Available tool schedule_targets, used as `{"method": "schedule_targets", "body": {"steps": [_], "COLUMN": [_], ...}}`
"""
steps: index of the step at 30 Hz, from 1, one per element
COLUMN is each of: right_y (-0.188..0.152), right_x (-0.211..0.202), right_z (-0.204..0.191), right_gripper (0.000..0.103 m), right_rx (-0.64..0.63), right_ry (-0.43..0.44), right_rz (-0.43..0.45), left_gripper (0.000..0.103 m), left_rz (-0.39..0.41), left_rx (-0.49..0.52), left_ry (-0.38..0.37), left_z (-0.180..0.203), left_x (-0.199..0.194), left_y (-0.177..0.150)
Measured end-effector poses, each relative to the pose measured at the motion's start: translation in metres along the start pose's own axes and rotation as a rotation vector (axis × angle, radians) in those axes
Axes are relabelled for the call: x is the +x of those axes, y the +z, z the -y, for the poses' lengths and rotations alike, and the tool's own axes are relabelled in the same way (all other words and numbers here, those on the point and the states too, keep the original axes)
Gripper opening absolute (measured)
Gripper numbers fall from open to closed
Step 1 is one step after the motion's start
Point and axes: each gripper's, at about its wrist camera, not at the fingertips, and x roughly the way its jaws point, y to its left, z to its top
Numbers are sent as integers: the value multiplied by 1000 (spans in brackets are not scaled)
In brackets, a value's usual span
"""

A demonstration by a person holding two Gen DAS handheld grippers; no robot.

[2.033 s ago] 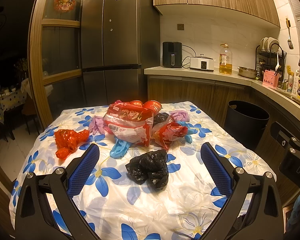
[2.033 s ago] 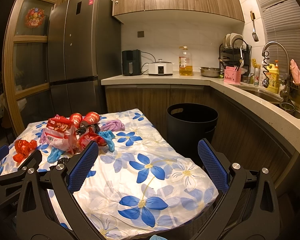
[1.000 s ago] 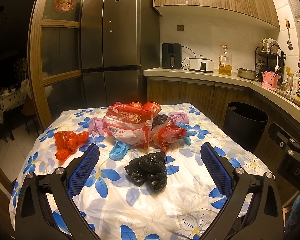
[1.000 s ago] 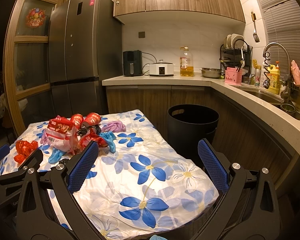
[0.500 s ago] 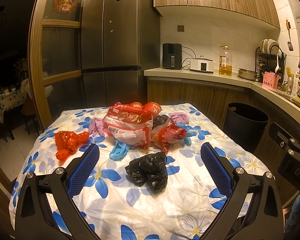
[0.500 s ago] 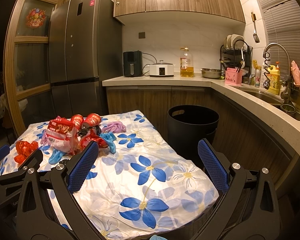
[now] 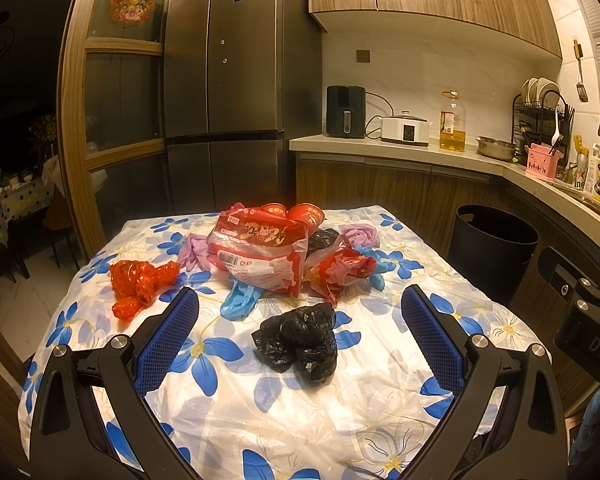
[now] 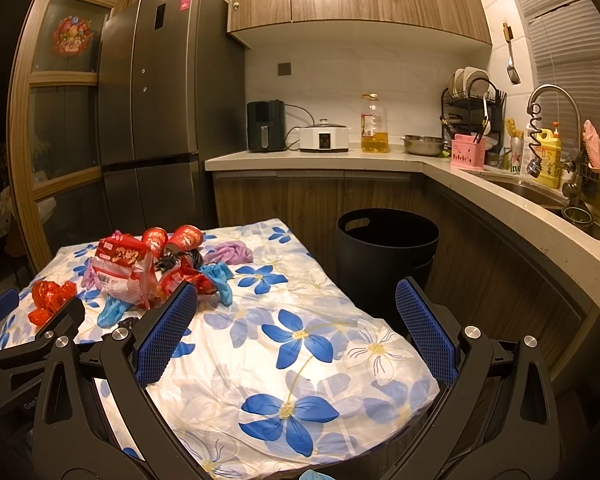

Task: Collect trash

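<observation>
Nothing has shifted since earlier: both claws, left (image 7: 300, 320) and right (image 8: 296, 324), hang released over the desk (image 7: 380, 408), black bag (image 7: 300, 340) just ahead between the left's fingers, so lower squarely, pinch its bulk, then carry rightward to the bin (image 8: 384, 248)

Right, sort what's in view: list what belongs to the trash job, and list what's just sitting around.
For the job:
black crumpled bag
orange crumpled bag
red-and-white snack bag
blue glove
purple glove
black trash bin

Just lying about:
oil bottle
air fryer
white cooker
dish rack
</observation>
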Motion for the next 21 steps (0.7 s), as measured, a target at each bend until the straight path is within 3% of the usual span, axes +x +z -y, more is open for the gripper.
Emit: {"method": "schedule_targets", "body": {"steps": [10,21], "right_y": [1,-13], "right_x": [7,36], "right_z": [-1,1], "right_gripper": [98,98], "right_rx": [3,2], "right_ry": [25,91], "right_rz": [0,-26], "left_gripper": [98,98], "left_rz": [2,-9], "left_rx": [-8,-39], "left_ry": [16,42], "left_z": [-4,-23], "left_x": [7,41], "left_y": [-3,-29]}}
